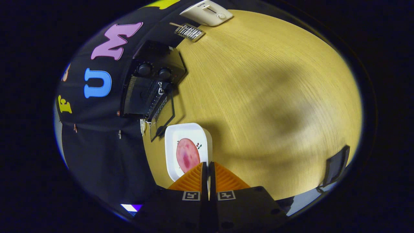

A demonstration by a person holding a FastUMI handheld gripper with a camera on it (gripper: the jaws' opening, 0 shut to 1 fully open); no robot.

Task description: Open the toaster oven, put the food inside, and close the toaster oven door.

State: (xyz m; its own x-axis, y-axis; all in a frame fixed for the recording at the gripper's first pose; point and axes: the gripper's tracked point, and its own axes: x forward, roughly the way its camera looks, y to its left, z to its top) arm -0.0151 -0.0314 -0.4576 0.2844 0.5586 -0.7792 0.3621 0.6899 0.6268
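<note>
Table (265, 97) of pale wood takes up most of the gripper view, tilted so that the booth wall falls to one side. Against that wall stands the toaster oven (152, 87), dark, with two round knobs (154, 72) on its face. Its glass door (161, 118) looks swung down and open, the rack visible behind it, though the angle makes that hard to confirm. Farther along the wall sit a white toaster (207, 12) and, just beside it, a small metal rack (189, 32). A dark flat object (336, 166) lies at the far edge of the table, well apart from everything else.

Closer in is the white dish (187, 150), just beside the oven door. On it lies the food (187, 154), a round pink slice.

The gripper (208, 168) reaches over the near rim of the dish, its fingers drawn together with only a thin slit between them. Whether they pinch the rim or the slice cannot be told.

With the door seemingly open, the step in hand is probably fetching the food. The next move calls for a firm hold, then a short carry past the door into the oven.
</note>
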